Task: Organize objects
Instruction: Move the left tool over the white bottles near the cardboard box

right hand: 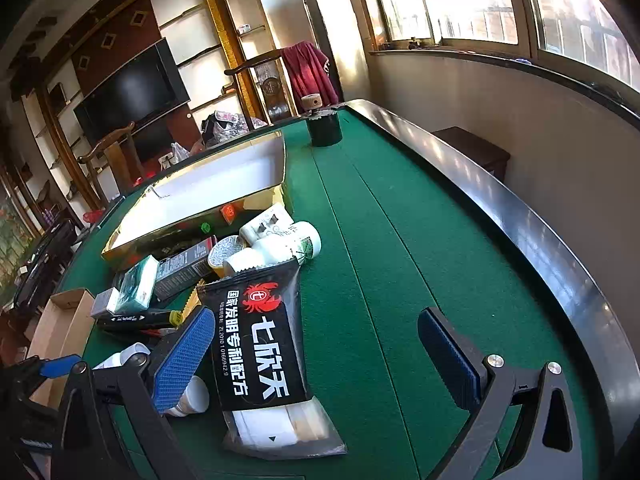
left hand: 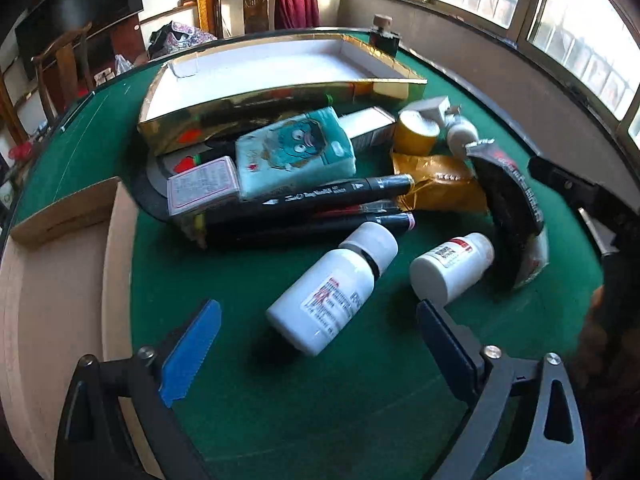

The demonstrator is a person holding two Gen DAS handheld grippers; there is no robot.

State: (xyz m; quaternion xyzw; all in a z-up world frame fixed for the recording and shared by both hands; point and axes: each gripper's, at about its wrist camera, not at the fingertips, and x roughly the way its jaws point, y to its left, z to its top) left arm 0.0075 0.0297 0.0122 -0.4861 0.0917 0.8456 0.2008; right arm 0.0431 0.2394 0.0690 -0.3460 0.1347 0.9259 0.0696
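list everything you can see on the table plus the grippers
gold box: 1, gold with white inside, far side, empty
cardboard box: 1, tan, left edge
white bottles: 2, white, lying near the front
black markers: at least 2, mid pile
tissue pack: 1, teal, mid pile
black packet: 1, black with red crab logo, right of pile
gold jar: 1, behind pile
table: 1, green felt
left gripper: open, over one bottle
right gripper: open, over the packet
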